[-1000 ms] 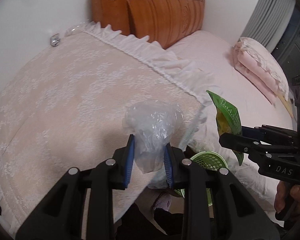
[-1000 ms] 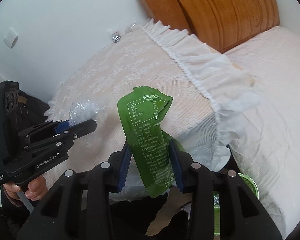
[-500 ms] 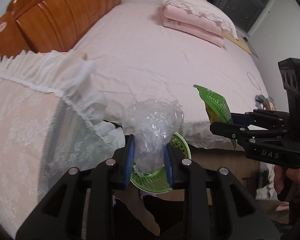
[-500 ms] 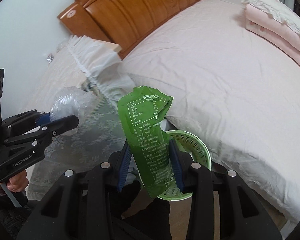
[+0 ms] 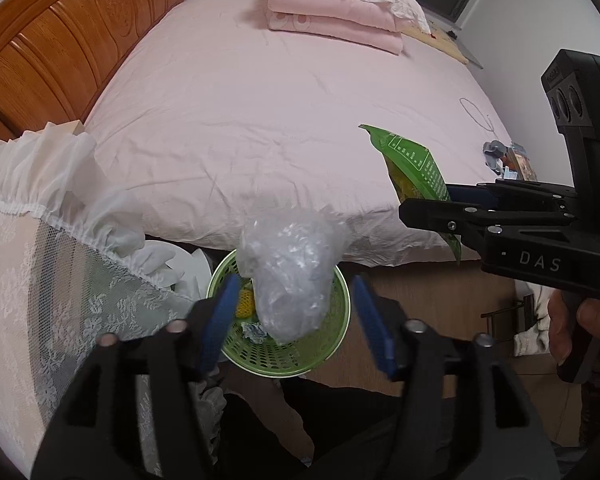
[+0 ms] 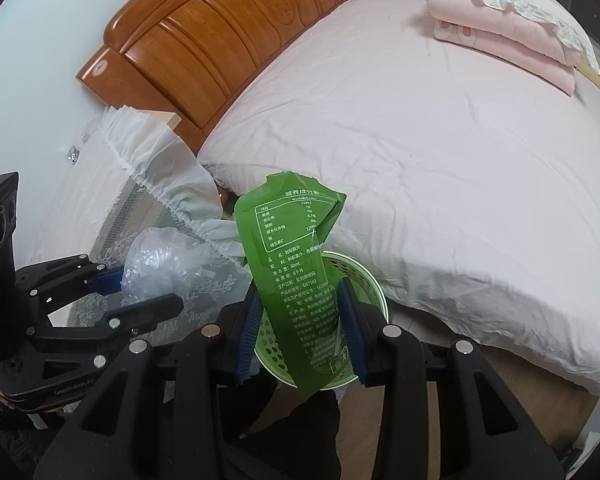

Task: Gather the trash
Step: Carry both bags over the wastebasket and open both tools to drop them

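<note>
My left gripper (image 5: 296,312) is open, its blue pads spread wide. A crumpled clear plastic bag (image 5: 290,268) hangs between them, touching neither pad, right above a green mesh bin (image 5: 332,344) on the floor. The bin holds yellow and other scraps. My right gripper (image 6: 300,332) is shut on a green snack pouch (image 6: 296,264) and holds it upright over the same bin (image 6: 364,280). In the right wrist view the left gripper (image 6: 140,292) and the clear bag (image 6: 160,264) sit at the left.
A bed with a pink sheet (image 5: 280,100) fills the far side, with a wooden headboard (image 5: 60,40) and a folded pink quilt (image 5: 340,12). A lace-covered table (image 5: 40,280) stands at the left. The bin sits in the gap between them.
My left gripper has opened and let go of the clear bag, which now hangs loose over the bin. Both grippers have swung further over the bin. The right still grips the pouch.
</note>
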Available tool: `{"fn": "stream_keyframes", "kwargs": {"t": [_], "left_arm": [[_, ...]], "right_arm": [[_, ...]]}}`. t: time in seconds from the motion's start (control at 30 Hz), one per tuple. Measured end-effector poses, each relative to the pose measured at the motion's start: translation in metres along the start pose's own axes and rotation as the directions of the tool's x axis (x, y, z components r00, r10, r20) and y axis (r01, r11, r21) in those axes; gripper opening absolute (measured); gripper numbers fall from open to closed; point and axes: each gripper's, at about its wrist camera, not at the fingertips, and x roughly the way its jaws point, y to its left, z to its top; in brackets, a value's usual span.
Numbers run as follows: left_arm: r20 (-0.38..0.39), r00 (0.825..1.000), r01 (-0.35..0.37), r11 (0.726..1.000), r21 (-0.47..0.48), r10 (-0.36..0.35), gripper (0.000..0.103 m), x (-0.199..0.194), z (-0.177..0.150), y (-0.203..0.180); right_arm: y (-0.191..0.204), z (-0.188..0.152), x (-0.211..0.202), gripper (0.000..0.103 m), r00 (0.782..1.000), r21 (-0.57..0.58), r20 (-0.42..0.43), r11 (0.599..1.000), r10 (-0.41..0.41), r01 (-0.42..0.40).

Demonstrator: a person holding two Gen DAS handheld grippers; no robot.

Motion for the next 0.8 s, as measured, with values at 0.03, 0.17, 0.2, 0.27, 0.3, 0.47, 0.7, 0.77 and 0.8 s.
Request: {"fn": "stream_keyframes", "kwargs": {"t": [0.03,0.17,0.2,0.27,0.3,0.47,0.7,0.77,0.8], "left_arm": [[0.013,1.000,-0.010,1.000,0.005,0.010,0.079,-0.003,-0.001,-0.001],[0.034,0.999,-0.030,1.000,0.004,0.030,0.090,-0.012,-0.003,-0.001],[0.037,0.999,-0.036,0.999,-0.002,0.036,0.091,-0.013,-0.003,0.000],[0.037,0.998,-0.040,0.999,-0.016,0.041,0.092,-0.016,-0.004,0.004],[0.039,0.998,-0.043,0.999,-0.024,0.044,0.092,-0.018,-0.005,0.006],[0.066,0.995,-0.068,0.995,-0.070,0.073,0.095,-0.029,-0.009,0.017],[0.073,0.994,-0.075,0.988,-0.138,0.086,0.095,-0.039,-0.017,0.036],[0.078,0.993,-0.076,0.985,-0.155,0.089,0.095,-0.043,-0.019,0.041],[0.081,0.993,-0.076,0.984,-0.164,0.090,0.095,-0.044,-0.020,0.043]], "right_arm": [[-0.001,-0.001,0.000,0.039,1.000,0.003,-0.002,1.000,0.000,0.000],[-0.003,-0.002,-0.001,0.039,1.000,0.009,-0.006,1.000,0.000,0.000],[-0.004,-0.002,0.000,0.039,1.000,0.010,-0.009,1.000,0.002,-0.002],[-0.004,-0.003,0.002,0.039,1.000,0.011,-0.013,1.000,0.007,-0.007],[-0.003,-0.004,0.002,0.039,1.000,0.012,-0.015,1.000,0.008,-0.007],[0.004,-0.007,0.009,0.039,0.999,0.007,-0.032,1.000,0.011,-0.010],[0.012,-0.012,0.022,0.039,0.997,-0.008,-0.070,1.000,0.018,-0.018],[0.015,-0.014,0.024,0.039,0.997,-0.010,-0.077,1.000,0.020,-0.021],[0.017,-0.015,0.026,0.039,0.996,-0.012,-0.082,1.000,0.022,-0.024]]}}
